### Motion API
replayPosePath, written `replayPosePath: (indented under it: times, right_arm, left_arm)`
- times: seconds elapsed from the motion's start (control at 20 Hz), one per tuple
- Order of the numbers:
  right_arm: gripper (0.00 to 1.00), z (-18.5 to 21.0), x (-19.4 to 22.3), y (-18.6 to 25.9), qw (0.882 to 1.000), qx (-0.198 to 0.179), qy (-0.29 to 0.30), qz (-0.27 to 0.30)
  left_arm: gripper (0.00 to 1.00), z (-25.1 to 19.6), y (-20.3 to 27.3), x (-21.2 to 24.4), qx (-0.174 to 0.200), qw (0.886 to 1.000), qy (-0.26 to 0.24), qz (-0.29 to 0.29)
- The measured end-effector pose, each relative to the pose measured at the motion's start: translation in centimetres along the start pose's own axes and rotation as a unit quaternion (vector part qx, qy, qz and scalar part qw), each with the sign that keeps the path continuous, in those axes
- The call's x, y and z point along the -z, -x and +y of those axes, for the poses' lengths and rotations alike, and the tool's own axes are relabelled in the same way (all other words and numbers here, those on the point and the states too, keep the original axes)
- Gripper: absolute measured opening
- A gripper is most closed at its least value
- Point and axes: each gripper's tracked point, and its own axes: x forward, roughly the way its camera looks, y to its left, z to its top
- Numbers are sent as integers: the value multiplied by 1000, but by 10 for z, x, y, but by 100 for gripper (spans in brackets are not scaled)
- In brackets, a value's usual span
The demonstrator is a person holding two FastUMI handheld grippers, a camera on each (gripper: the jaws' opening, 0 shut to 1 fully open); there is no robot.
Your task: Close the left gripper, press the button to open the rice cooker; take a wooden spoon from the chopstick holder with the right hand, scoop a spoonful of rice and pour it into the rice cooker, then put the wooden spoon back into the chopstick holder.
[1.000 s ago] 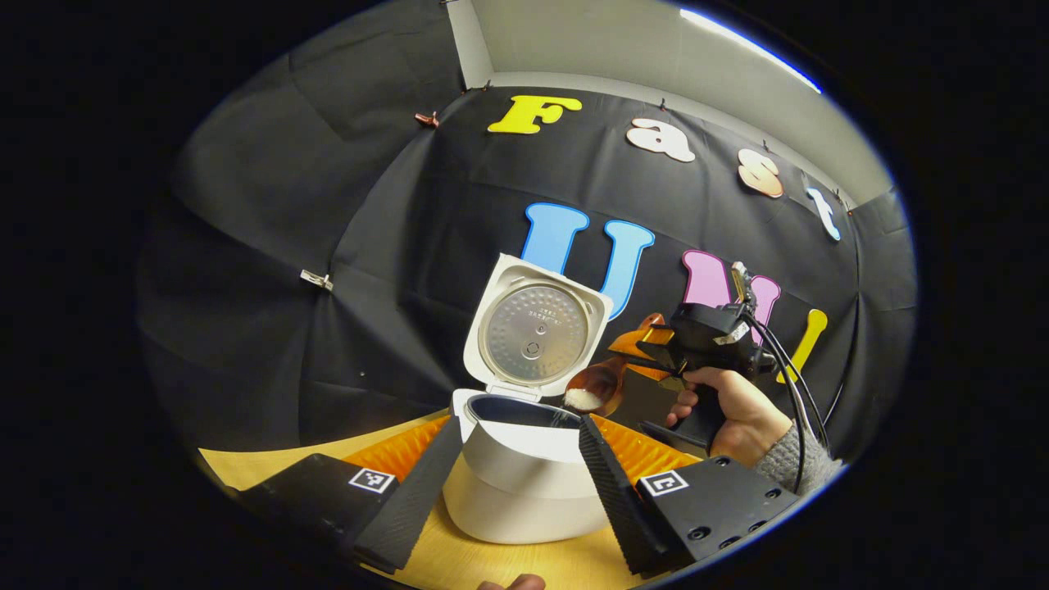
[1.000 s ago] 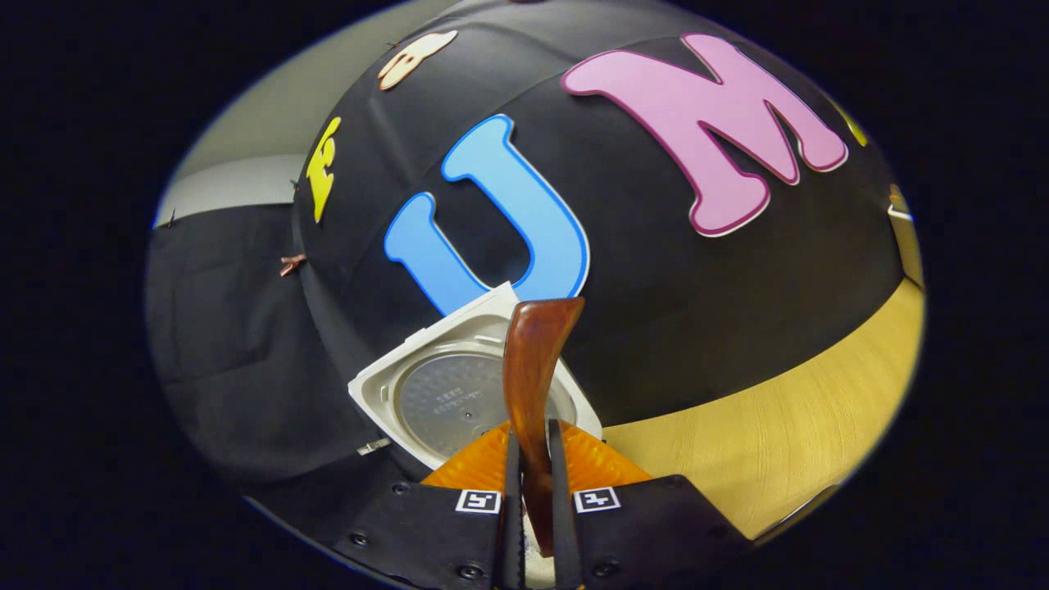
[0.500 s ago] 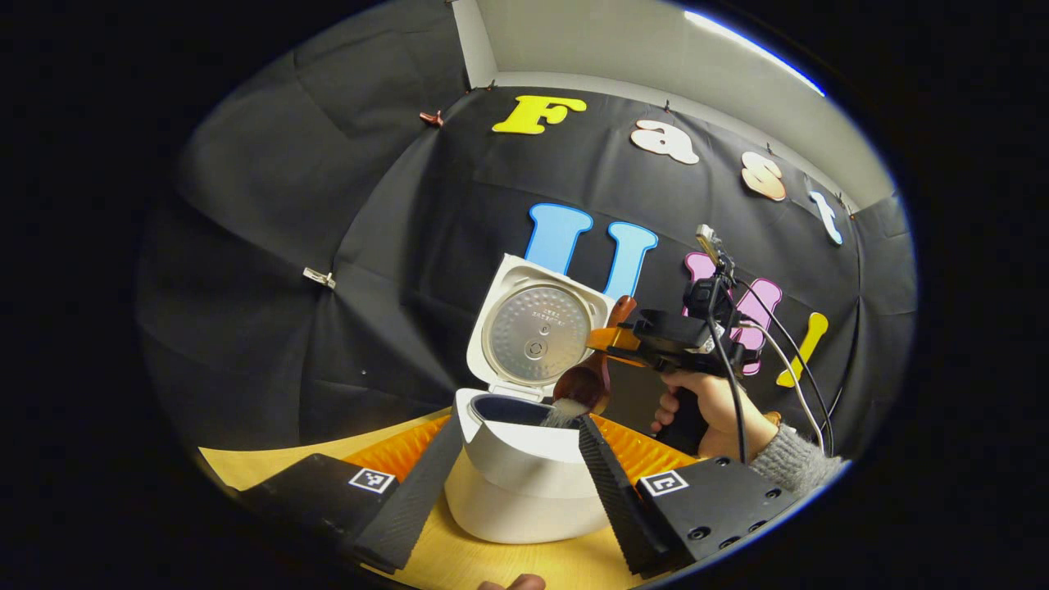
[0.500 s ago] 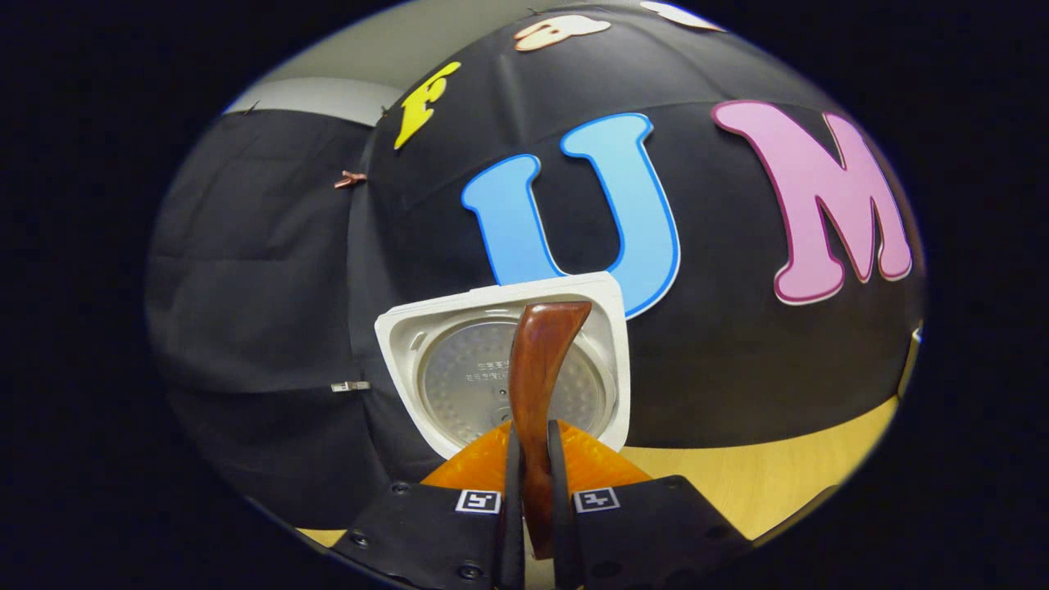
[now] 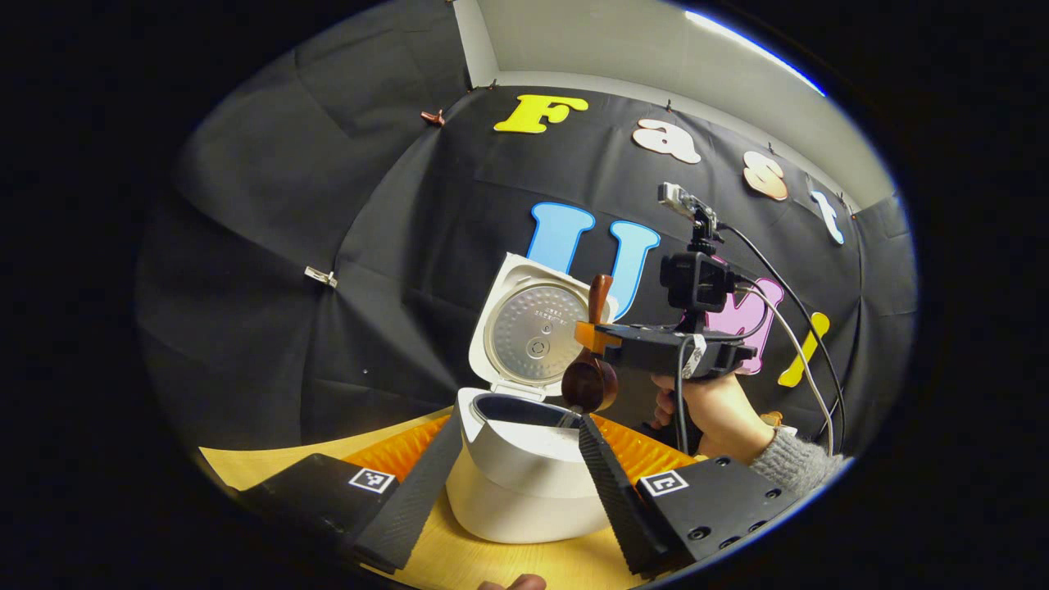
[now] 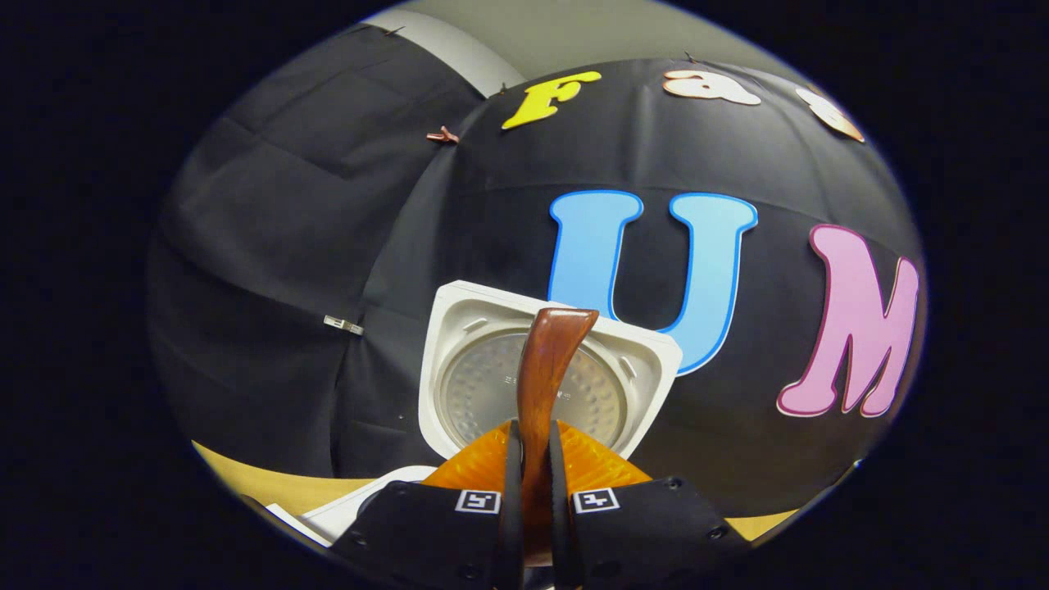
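Grey knit sleeve (image 5: 793, 463), black claw bodies with square black-and-white markers (image 5: 664, 483), screws (image 5: 697, 533), ribbed fingers (image 5: 610, 483), black and white cables (image 5: 791, 328), small camera (image 5: 695, 281) on top

Rice cooker (image 5: 524, 479): white, lid (image 5: 537, 328) standing open, on the table.
Wooden spoon (image 5: 592, 373): brown, bowl end pointing down, just above the pot's right rim.

Both views face rice cooker (image 5: 524, 475) (close).

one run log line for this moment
stage: pouring rice | right gripper: shut on wooden spoon, bowl tipped over rice cooker | lid: open | left gripper: open
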Motion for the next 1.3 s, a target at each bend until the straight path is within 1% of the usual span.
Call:
replayPosePath:
  times: [0.1, 0.2, 0.25, 0.35, 0.4, 0.5, 0.55, 0.75, 0.8, 0.9, 0.95, 1.1, 1.2, 1.3]
  right_arm:
    - [17, 8, 1, 1, 1000, -8, 8, 1]
    - [17, 8, 3, 2, 1000, -5, 12, 3]
    - [17, 4, 6, 2, 1000, -1, 0, 10]
    - [18, 1, 14, 1, 998, -2, -59, 34]
    - [18, -1, 18, 1, 994, -3, -101, 49]
    - [18, -5, 28, 4, 980, -5, -186, 71]
    - [18, -10, 30, 7, 974, -4, -214, 72]
    - [18, -42, 18, 28, 964, 12, -261, 48]
    - [18, -50, 12, 35, 958, 15, -285, 37]
    - [18, -69, -2, 47, 940, 14, -339, 16]
    - [16, -77, -5, 48, 935, 13, -354, 13]
    - [15, -94, 4, 60, 930, 19, -367, 24]
    - [15, -110, 0, 75, 923, 20, -385, 13]
    - [14, -134, -5, 97, 920, 29, -390, 1]
  left_arm:
    - [93, 0, 1, -1, 0, 1000, -1, -1]
    - [93, 1, 1, -2, -1, 1000, 0, -1]
    - [93, 1, 1, -1, -1, 1000, 1, -1]
    - [93, 2, 1, -2, -3, 1000, 3, 0]
    - [93, 2, 1, -3, -3, 1000, 3, -1]
    - [93, 2, 2, -3, -3, 1000, 3, -2]
    - [93, 2, 2, -4, -2, 1000, 4, -3]
    - [93, 3, 3, -4, -3, 1000, 7, -2]
    - [93, 2, 3, -4, -3, 1000, 7, -3]
    - [93, 1, 4, -5, -4, 1000, 7, -4]
    - [93, -1, 3, -5, -4, 1000, 6, -4]
    - [93, -5, 4, -6, -3, 1000, 1, -4]
    - [93, -10, 4, -7, 1, 1000, -3, -6]
    - [93, -15, 4, -5, 5, 1000, -7, -5]
